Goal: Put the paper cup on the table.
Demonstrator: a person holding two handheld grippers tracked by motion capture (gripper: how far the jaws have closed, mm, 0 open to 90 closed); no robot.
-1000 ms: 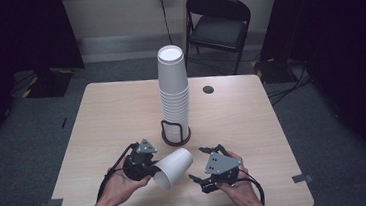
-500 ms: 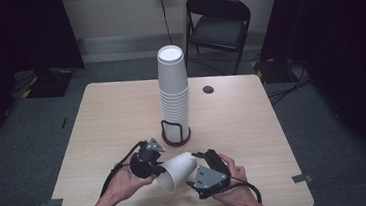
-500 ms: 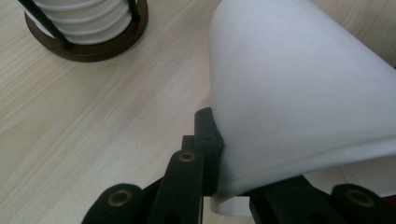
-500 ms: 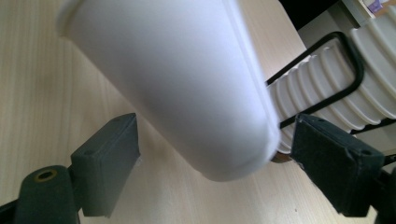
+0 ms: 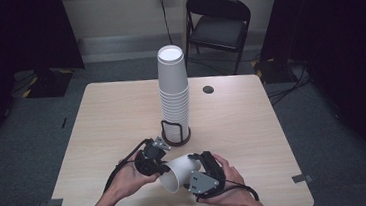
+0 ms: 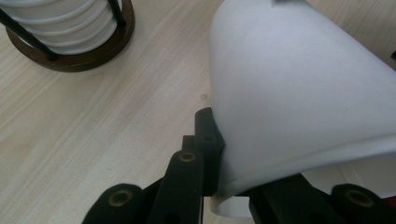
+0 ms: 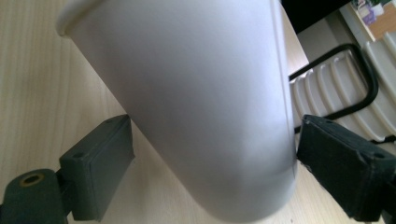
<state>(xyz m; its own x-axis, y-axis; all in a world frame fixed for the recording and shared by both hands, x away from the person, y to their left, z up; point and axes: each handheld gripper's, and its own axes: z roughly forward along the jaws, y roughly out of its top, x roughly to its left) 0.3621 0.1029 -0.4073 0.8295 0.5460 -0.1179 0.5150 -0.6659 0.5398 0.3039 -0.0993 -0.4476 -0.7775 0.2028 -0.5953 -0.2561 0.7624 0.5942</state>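
A white paper cup (image 5: 179, 172) lies tilted above the table's front edge, mouth toward the person. My left gripper (image 5: 152, 160) is shut on the cup's rim; in the left gripper view one black finger (image 6: 206, 128) presses the outside of the cup wall (image 6: 299, 84) while the other is hidden behind it. My right gripper (image 5: 203, 175) reaches in from the right. In the right gripper view its pads (image 7: 100, 158) stand either side of the cup's base end (image 7: 196, 93), open, with a small gap on the left side.
A tall stack of white cups (image 5: 173, 91) stands in a black wire holder (image 5: 176, 136) at mid-table, just behind both hands. A dark round spot (image 5: 208, 89) marks the table farther back. A folding chair (image 5: 218, 27) stands beyond the table's far edge.
My right gripper has slid left and a little down, so its jaws now straddle the cup's base. The left gripper and cup have turned slightly toward it.
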